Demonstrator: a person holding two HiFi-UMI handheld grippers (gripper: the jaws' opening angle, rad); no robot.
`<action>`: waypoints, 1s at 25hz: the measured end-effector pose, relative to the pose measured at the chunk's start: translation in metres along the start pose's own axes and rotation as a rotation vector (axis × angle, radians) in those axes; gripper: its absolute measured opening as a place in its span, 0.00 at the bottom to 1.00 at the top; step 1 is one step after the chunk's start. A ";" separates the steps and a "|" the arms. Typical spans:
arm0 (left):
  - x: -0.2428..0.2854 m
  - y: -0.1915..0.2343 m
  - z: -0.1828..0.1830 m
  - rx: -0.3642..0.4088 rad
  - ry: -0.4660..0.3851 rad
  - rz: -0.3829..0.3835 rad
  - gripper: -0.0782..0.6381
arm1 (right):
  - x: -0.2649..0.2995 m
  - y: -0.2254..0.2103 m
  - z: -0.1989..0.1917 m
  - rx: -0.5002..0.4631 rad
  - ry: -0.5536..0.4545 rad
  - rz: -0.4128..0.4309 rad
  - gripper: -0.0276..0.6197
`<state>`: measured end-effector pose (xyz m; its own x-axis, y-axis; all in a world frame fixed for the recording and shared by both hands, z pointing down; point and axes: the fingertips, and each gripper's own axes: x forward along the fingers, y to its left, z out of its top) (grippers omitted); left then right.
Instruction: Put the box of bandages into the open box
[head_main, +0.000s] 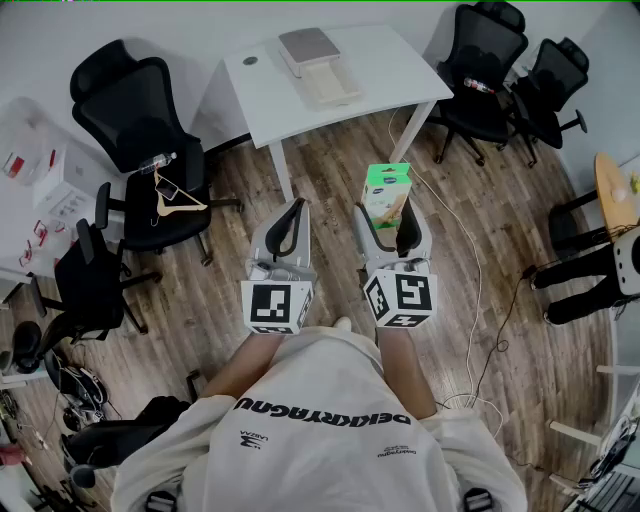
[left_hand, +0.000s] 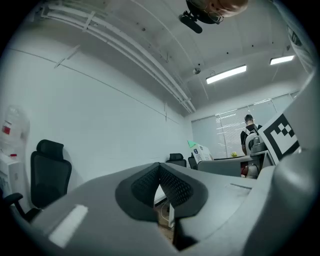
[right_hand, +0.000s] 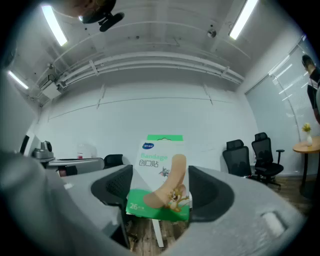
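A wood-plank floor (head_main: 500, 210) fills the middle of the head view, with a thin white cable (head_main: 478, 270) trailing across it at the right. A white table (head_main: 400, 72) stands at the upper middle. Black office chairs ring it – one at the upper left (head_main: 130, 110) with a wooden hanger (head_main: 178, 205) on the seat below it, and two at the upper right (head_main: 485, 60). A round wooden tabletop (head_main: 612, 190) shows at the right edge. In the left gripper view, a plain white wall (left_hand: 100, 110) fills the left, long rails (left_hand: 130, 55) cross the ceiling, and strip lights (left_hand: 226, 74) glow at the upper right above a glass partition (left_hand: 230, 132).
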<state>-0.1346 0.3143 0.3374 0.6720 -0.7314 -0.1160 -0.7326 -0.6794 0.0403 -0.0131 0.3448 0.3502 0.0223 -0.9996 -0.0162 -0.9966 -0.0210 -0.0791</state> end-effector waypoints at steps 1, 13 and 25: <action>-0.001 -0.001 -0.001 0.000 0.003 0.001 0.11 | -0.001 -0.001 -0.001 0.000 0.000 0.000 0.58; -0.007 -0.006 -0.010 -0.004 0.007 0.052 0.11 | -0.009 -0.017 -0.011 0.006 0.008 0.009 0.58; 0.000 -0.034 -0.022 0.018 0.008 0.083 0.11 | -0.022 -0.060 -0.021 0.014 0.010 0.031 0.58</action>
<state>-0.1072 0.3357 0.3574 0.6100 -0.7854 -0.1049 -0.7873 -0.6157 0.0317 0.0447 0.3680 0.3763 -0.0097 -0.9999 -0.0094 -0.9957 0.0105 -0.0923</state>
